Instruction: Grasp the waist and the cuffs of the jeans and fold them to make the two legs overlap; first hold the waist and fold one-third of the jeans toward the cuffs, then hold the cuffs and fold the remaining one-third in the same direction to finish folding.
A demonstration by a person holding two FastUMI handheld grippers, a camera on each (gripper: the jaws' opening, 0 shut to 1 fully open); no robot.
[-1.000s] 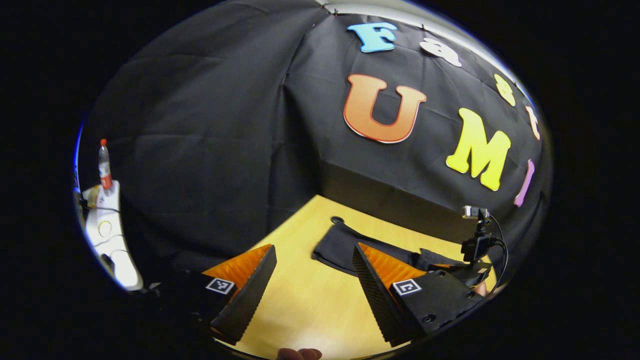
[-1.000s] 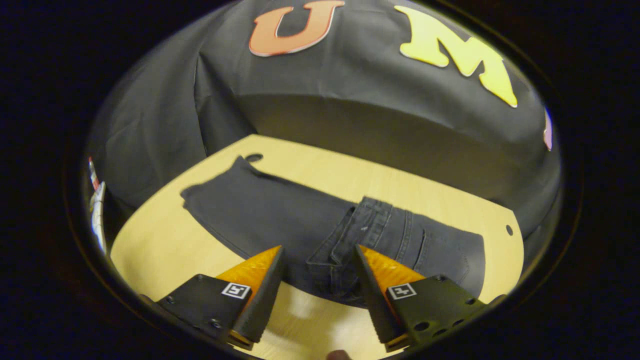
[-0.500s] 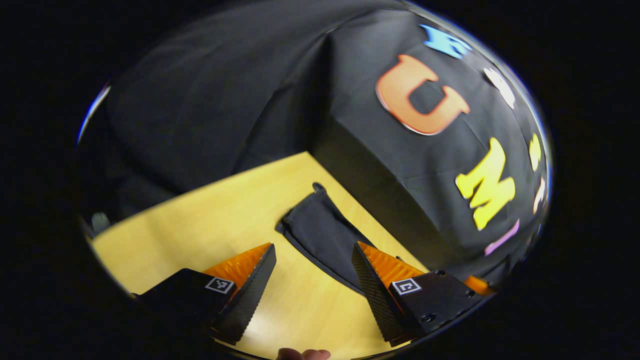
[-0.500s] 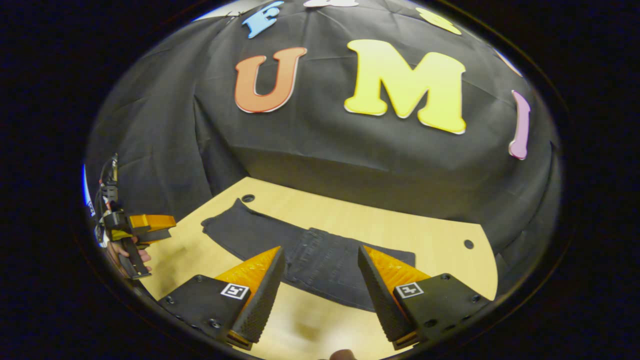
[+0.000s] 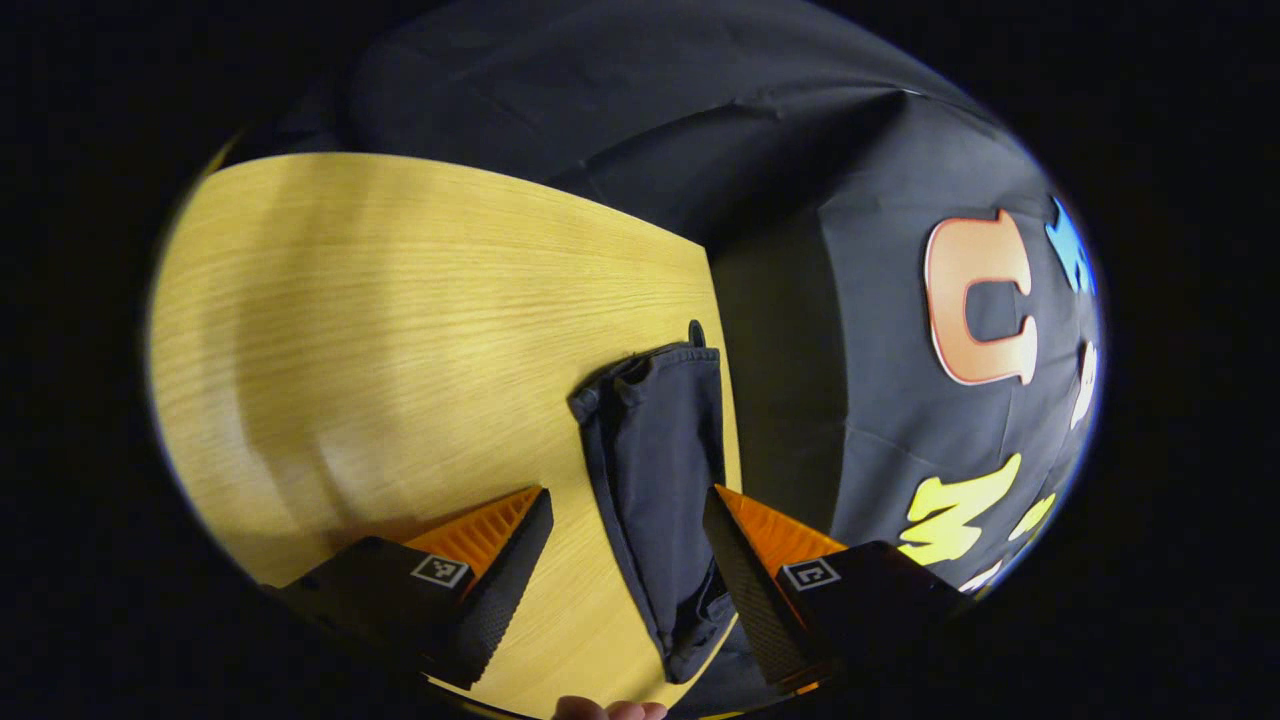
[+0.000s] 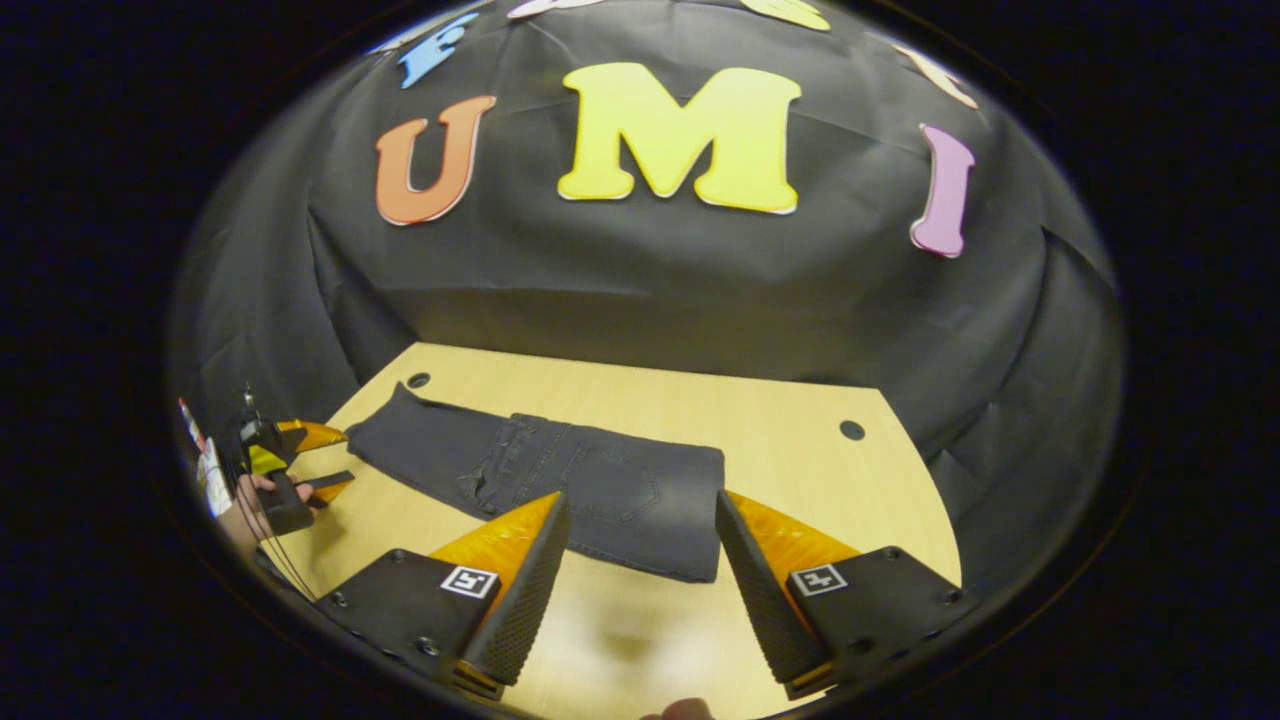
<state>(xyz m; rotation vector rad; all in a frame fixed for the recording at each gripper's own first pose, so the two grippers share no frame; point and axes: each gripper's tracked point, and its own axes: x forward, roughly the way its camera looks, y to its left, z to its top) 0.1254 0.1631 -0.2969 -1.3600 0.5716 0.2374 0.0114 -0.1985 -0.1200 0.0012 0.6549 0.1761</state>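
With the waist third already turned over, the jeans [image 6: 540, 475] lay flat on the table [image 6: 800, 470], cuffs [image 5: 650, 375] at twelve o'clock of the wide-open, empty left gripper [image 5: 625, 560], which should pinch both layers squarely; the right gripper [image 6: 640, 590] gaped empty too.

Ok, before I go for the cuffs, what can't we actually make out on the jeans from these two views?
- Left gripper view: the near end of the jeans runs out of the picture behind the left gripper.
- Right gripper view: the jeans' near edge is hidden behind the right gripper.
- Right gripper view: the cuffs are too small to count layers.
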